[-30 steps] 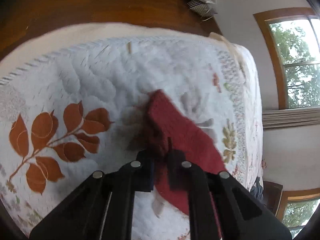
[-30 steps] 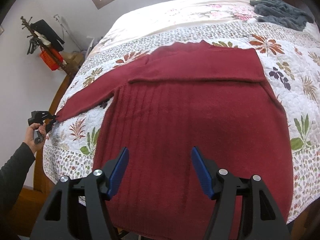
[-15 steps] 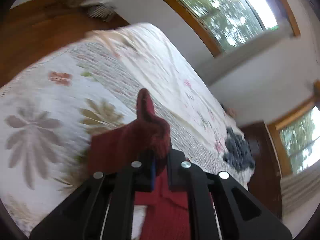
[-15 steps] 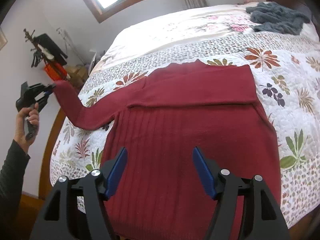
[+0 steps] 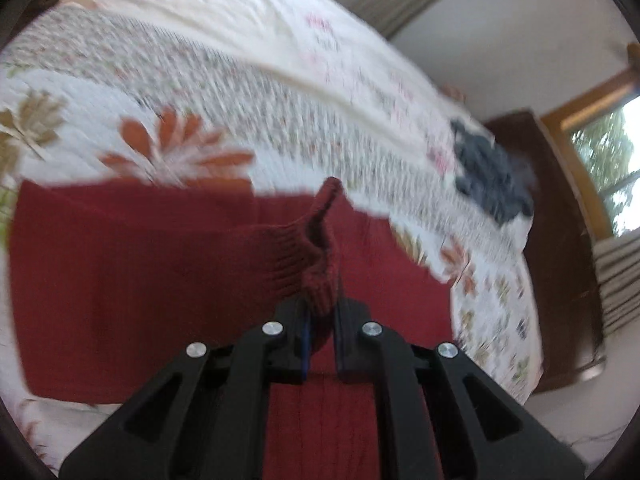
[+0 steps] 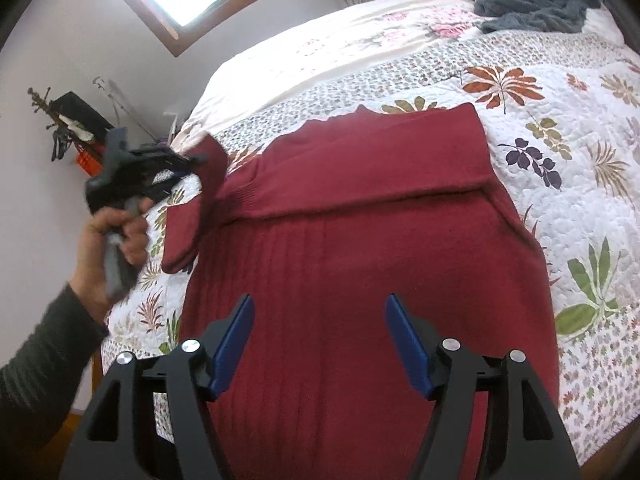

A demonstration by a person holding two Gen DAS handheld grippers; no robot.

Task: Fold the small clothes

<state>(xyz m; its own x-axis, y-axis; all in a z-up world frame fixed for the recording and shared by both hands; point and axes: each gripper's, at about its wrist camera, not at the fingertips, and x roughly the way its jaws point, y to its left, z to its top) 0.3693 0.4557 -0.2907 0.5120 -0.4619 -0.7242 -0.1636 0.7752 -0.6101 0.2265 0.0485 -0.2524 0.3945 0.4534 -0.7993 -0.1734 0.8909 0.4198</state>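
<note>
Folding a red sweater [image 6: 360, 240] spread flat on a floral quilt [image 6: 560, 120].

Left gripper [image 5: 320, 316], fingers clamped together on the ribbed sleeve cuff [image 5: 316, 264], holds that sleeve raised above the sweater's left shoulder; its hand [image 6: 108, 240] appears at far left in the right wrist view. Right gripper [image 6: 320, 344] hovers over the near hem, blue-padded fingers [image 6: 234, 344] wide apart and empty. A grey garment [image 6: 532, 8] lies bunched at the quilt's far right corner.
</note>
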